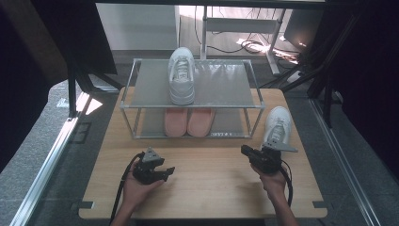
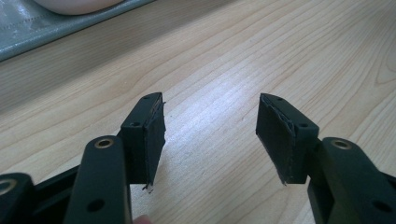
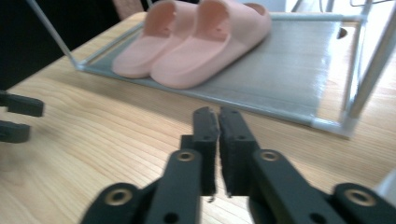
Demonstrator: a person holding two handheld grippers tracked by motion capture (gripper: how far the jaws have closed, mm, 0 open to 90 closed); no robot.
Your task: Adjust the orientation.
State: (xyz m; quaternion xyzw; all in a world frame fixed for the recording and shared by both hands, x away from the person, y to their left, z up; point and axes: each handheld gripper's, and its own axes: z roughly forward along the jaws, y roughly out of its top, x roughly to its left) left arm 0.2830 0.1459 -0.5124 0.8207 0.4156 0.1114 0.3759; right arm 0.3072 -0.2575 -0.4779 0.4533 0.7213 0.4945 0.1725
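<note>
A two-shelf metal shoe rack (image 1: pixel 129 107) stands at the back of the wooden table (image 1: pixel 207 183). One white sneaker (image 1: pixel 181 75) rests on its top shelf. A pair of pink slippers (image 1: pixel 188 121) (image 3: pixel 196 42) lies on the bottom shelf. A second white sneaker (image 1: pixel 276 126) sits on the table to the right of the rack. My left gripper (image 1: pixel 168 171) (image 2: pixel 210 135) hovers low over the bare wood at front left, jaws open and empty. My right gripper (image 1: pixel 244 150) (image 3: pixel 218 140) is held just in front of the second sneaker, pointing left toward the slippers, jaws shut with nothing between them.
The rack's right legs (image 3: pixel 362 79) stand close to my right gripper. The left gripper's fingers (image 3: pixel 21 105) show at the left edge of the right gripper view. Dark curtains and a metal floor rail (image 1: pixel 51 155) flank the table; a desk frame with cables stands behind.
</note>
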